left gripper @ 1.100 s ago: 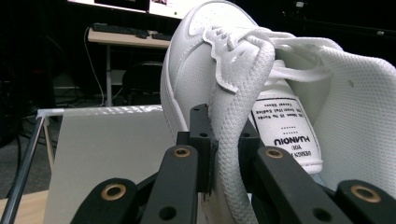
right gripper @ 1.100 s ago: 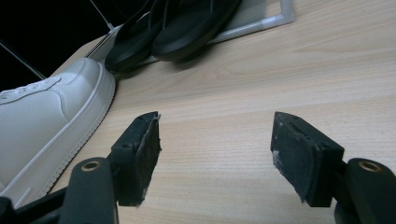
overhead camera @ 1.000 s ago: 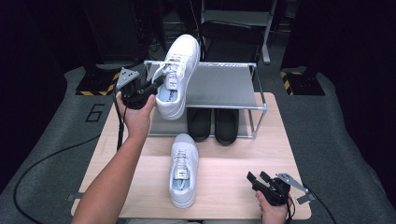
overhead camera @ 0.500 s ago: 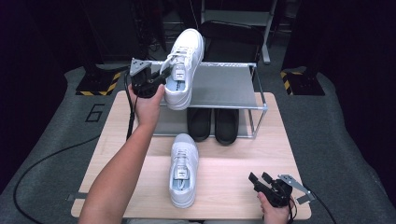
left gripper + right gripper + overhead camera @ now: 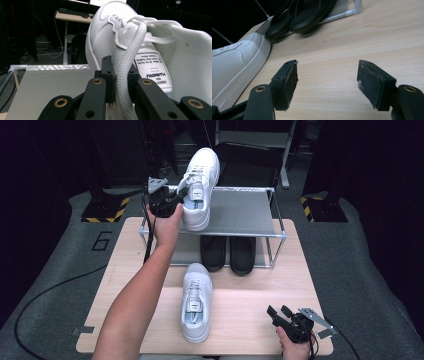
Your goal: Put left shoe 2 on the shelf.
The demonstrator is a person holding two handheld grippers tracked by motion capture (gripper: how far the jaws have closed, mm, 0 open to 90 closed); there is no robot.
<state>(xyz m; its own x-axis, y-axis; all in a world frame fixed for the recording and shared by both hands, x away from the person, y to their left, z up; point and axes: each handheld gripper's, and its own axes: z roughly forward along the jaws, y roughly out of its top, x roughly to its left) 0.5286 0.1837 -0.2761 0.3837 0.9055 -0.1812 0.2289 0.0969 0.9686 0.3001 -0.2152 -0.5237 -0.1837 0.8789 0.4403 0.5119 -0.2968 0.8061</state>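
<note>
My left gripper (image 5: 177, 200) is shut on the padded collar of a white sneaker (image 5: 200, 185), holding it over the left part of the metal shoe rack's top shelf (image 5: 245, 210). Seen along the jaws, the collar (image 5: 126, 75) is pinched between both pads, and the tongue label (image 5: 152, 68) faces me. A second white sneaker (image 5: 196, 301) lies on the wooden table (image 5: 250, 305), toe toward the rack. My right gripper (image 5: 280, 314) rests low at the table's front right, open with nothing between its pads (image 5: 289, 82). The sneaker's toe (image 5: 234, 62) is at its left.
A pair of black slippers (image 5: 229, 252) sits under the rack's shelf, also seen as black slippers (image 5: 304, 13) ahead of the right gripper. The rack's white frame post (image 5: 282, 237) stands at its front right. Dark floor surrounds the table; a cable (image 5: 45, 295) trails at left.
My left hand has carried the held sneaker to the right and farther over the rack's top shelf. The right gripper and the sneaker on the table have stayed put.
</note>
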